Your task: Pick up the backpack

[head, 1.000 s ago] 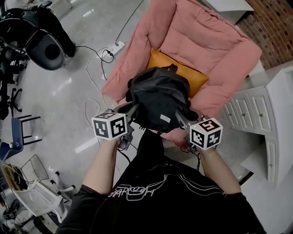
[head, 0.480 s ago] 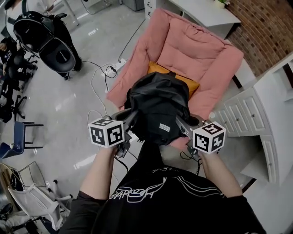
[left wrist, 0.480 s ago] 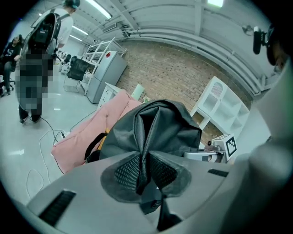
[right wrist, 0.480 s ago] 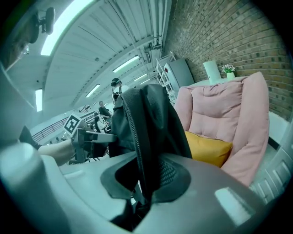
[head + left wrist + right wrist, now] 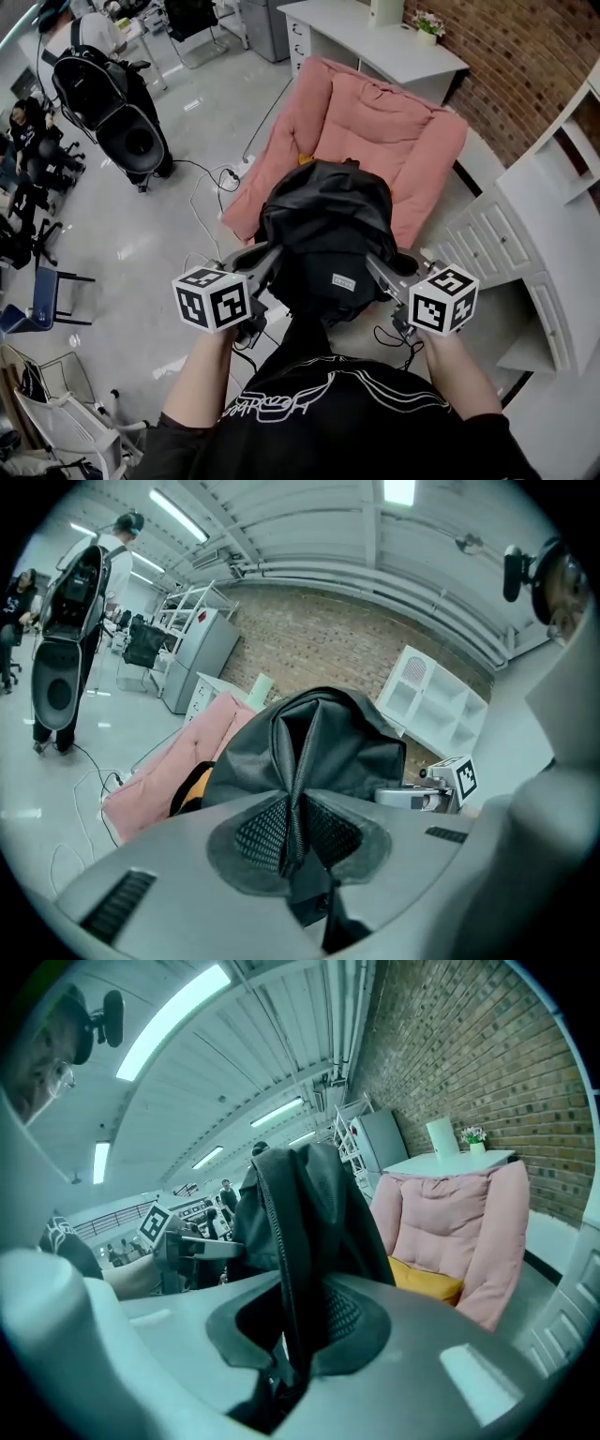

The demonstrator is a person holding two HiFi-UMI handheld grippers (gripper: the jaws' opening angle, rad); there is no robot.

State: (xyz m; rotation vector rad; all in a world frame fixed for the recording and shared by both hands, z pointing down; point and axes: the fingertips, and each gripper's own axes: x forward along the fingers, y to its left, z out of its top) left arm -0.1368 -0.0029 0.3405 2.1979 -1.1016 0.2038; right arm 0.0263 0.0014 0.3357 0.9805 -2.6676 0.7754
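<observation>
Grey glossy floor [image 5: 178, 234], left: white power strip [image 5: 232, 172] with trailing cables. Left tongs [image 5: 298, 827], carrying a black-and-white marker cube [image 5: 212, 298]: closed tight on a pinched fold of the black fabric backpack [image 5: 323, 225]. The backpack hangs in the air between the two tongs, in front of and above the seat of the pink padded armchair [image 5: 384, 112], apart from it. Right tongs [image 5: 291, 1326], with their own marker cube [image 5: 443, 299]: clamped on a seamed edge of the same backpack. Orange cushion [image 5: 427, 1279] on the armchair seat, behind the backpack. White drawer cabinet [image 5: 497, 244], far right, beside the armchair.
</observation>
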